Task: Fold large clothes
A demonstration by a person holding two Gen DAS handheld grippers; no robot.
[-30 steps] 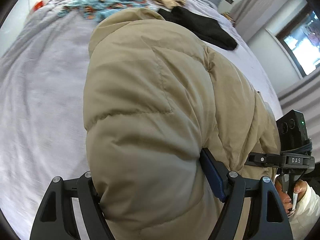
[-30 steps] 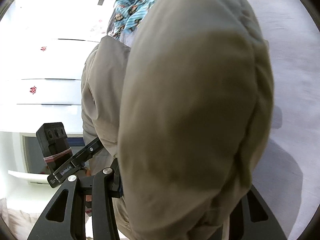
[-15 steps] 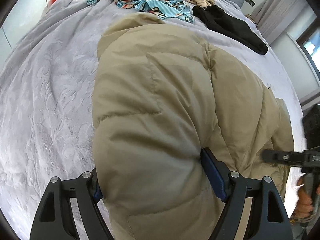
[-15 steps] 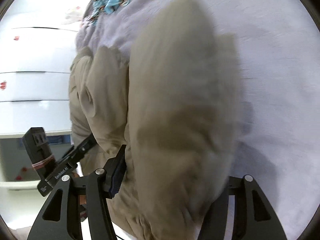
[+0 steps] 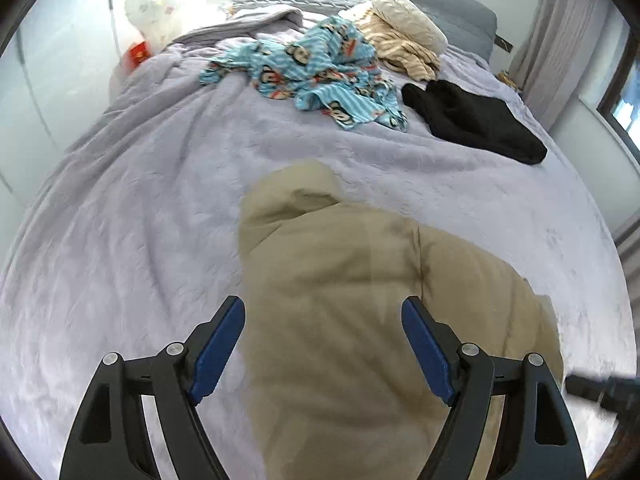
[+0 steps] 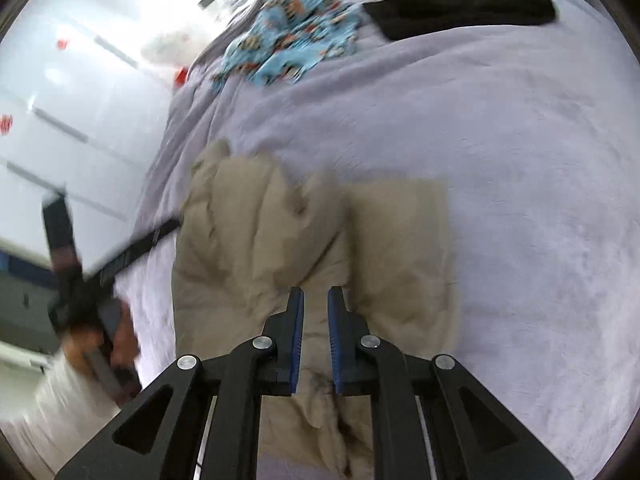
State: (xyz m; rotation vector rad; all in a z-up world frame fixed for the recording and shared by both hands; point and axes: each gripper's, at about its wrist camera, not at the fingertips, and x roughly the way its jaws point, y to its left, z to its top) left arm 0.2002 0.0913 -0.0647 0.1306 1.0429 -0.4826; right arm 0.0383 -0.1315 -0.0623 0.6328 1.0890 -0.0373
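A: Left tool (image 5: 322, 344) – jaws wide apart, tan puffer jacket (image 5: 360, 300) lying between them; pads look clear of the fabric. Right tool (image 6: 315, 340) – jaws have just been closing, now nearly together, nothing between them.

B: Jacket's position?

A: On the lavender bed cover (image 5: 140, 220), near the foot edge, bunched into a thick bundle. One flat panel (image 6: 400, 240) lies alongside a puffed, rumpled section.

B: Step?

A: My read: a fold just laid down, both tools off the cloth. Next move likely a re-grip on a free edge to tidy or fold again; padding is bulky, so a wide bite is needed.

B: Room?

A: Plenty of open cover to the right and ahead. Blue patterned garment (image 5: 316, 76), black garment (image 5: 472, 120) and beige striped cloth (image 5: 404, 50) sit well apart toward the head of the bed. Left bed edge is close beside the jacket in the right wrist view; the person's hand (image 6: 116, 344) holds the other tool there.
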